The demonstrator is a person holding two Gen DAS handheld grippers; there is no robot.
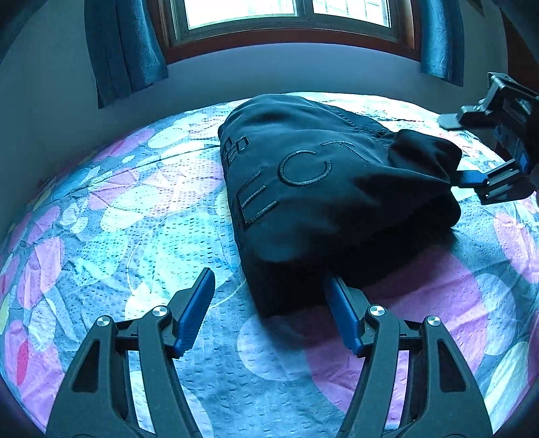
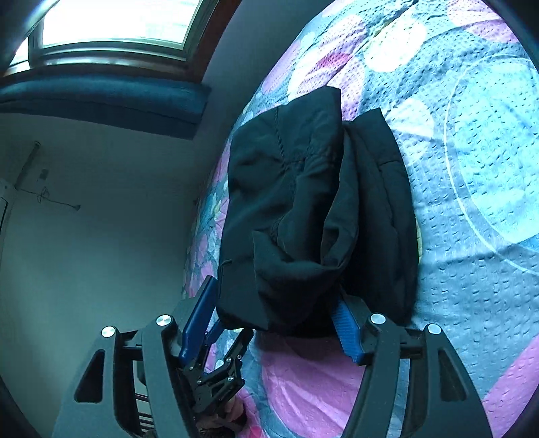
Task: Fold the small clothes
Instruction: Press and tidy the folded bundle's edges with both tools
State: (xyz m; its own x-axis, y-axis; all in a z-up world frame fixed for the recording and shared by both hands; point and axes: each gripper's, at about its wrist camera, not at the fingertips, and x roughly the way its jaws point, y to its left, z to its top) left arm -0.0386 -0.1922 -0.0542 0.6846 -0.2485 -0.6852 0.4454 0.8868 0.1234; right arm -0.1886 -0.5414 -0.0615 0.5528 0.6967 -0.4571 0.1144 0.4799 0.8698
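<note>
A black garment [image 1: 303, 188] with stitched letters lies folded in a bundle on the flowered bedspread [image 1: 118, 209]. My left gripper [image 1: 269, 286] is open at its near edge; the right finger's tip is tucked under the cloth, the left finger lies free on the bed. My right gripper [image 1: 471, 148] shows at the far right, open, jaws around the garment's raised right end. In the right wrist view the garment [image 2: 303, 209] fills the space between the wide-apart fingers of the right gripper [image 2: 276, 303]. The left gripper [image 2: 222, 364] shows below it.
A wall and a window [image 1: 286, 17] with dark blue curtains [image 1: 124, 50] stand behind the bed. The bedspread [image 2: 471, 168] extends around the garment on all sides. The bed's edge [image 2: 202, 215] runs beside the wall.
</note>
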